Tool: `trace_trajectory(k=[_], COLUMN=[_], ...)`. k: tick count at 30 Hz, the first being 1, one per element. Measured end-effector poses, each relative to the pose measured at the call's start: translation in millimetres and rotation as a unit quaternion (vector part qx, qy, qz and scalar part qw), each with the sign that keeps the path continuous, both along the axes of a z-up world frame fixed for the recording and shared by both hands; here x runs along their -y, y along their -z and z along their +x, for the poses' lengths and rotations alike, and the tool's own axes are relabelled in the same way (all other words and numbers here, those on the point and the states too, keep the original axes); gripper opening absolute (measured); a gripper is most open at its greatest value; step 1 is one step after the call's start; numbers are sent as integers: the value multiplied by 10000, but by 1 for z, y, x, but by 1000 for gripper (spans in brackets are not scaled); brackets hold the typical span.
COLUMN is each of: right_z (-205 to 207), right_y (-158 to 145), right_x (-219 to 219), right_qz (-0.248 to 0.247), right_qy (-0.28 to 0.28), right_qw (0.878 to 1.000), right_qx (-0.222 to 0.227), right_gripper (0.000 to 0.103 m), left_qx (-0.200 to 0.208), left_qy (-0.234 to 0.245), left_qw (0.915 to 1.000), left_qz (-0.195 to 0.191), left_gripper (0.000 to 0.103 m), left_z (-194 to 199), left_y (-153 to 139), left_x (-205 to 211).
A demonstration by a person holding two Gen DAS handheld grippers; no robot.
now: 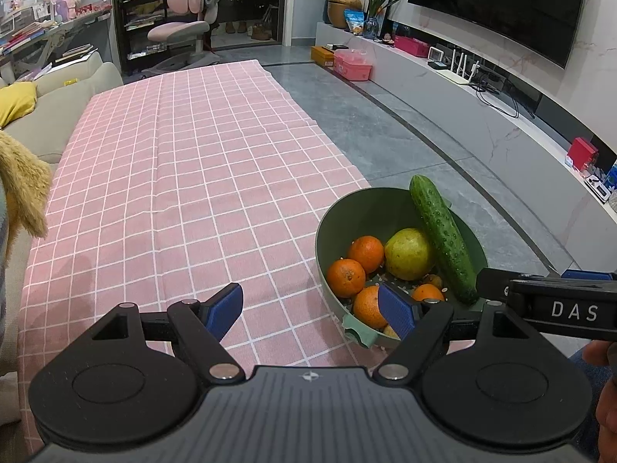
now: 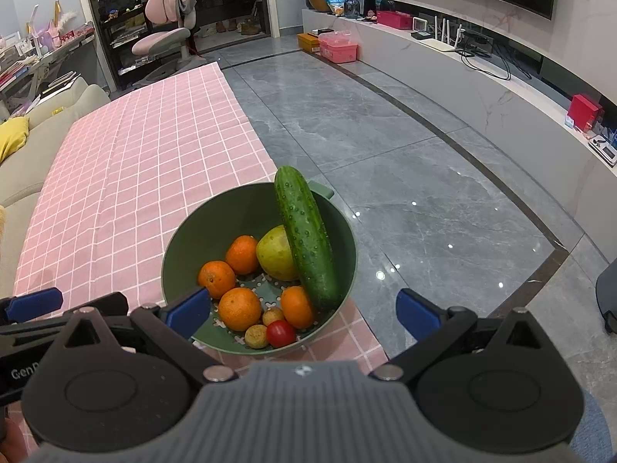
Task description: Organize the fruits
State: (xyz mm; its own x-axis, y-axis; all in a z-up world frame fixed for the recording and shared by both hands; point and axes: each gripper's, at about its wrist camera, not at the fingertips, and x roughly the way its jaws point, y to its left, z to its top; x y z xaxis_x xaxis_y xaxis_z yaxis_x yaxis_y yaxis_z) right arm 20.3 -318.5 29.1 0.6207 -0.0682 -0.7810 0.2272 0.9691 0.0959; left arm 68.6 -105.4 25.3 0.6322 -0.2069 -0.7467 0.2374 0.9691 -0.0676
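A green bowl (image 2: 193,231) stands at the near right corner of the pink checked tablecloth (image 1: 173,173). It holds a cucumber (image 2: 306,239) leaning on the far rim, a yellow-green pear (image 2: 275,254), several oranges (image 2: 240,308), a red tomato (image 2: 280,333) and two small tan fruits (image 2: 257,336). My right gripper (image 2: 304,308) is open just in front of the bowl, with nothing between its blue pads. My left gripper (image 1: 310,310) is open over the cloth, left of the bowl (image 1: 347,216), its right pad in front of the near rim. The cucumber (image 1: 443,239) and pear (image 1: 408,254) show there too.
A beige sofa (image 1: 50,123) with a yellow cushion runs along the table's left side. Grey tiled floor (image 2: 424,193) lies right of the table, then a long white TV bench (image 2: 482,88) with small items. A pink chair (image 1: 181,27) and pink box (image 1: 353,63) stand beyond.
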Motion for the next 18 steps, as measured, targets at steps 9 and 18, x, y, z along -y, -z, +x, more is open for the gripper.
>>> trace_trajectory(k=[9,18], right_z=[0,0], right_y=[0,0], right_x=[-1,-1], right_qz=[-12,-8], right_qy=[-1,0], right_qw=[10000,10000], right_qx=[17,11], right_gripper=[99,99], left_qx=[50,65], left_qy=[17,27], left_qw=[10000,10000], left_qz=[18,28], left_gripper=[93,93], left_z=[-1,0], left_y=[-2,-4], left_x=[-1,0])
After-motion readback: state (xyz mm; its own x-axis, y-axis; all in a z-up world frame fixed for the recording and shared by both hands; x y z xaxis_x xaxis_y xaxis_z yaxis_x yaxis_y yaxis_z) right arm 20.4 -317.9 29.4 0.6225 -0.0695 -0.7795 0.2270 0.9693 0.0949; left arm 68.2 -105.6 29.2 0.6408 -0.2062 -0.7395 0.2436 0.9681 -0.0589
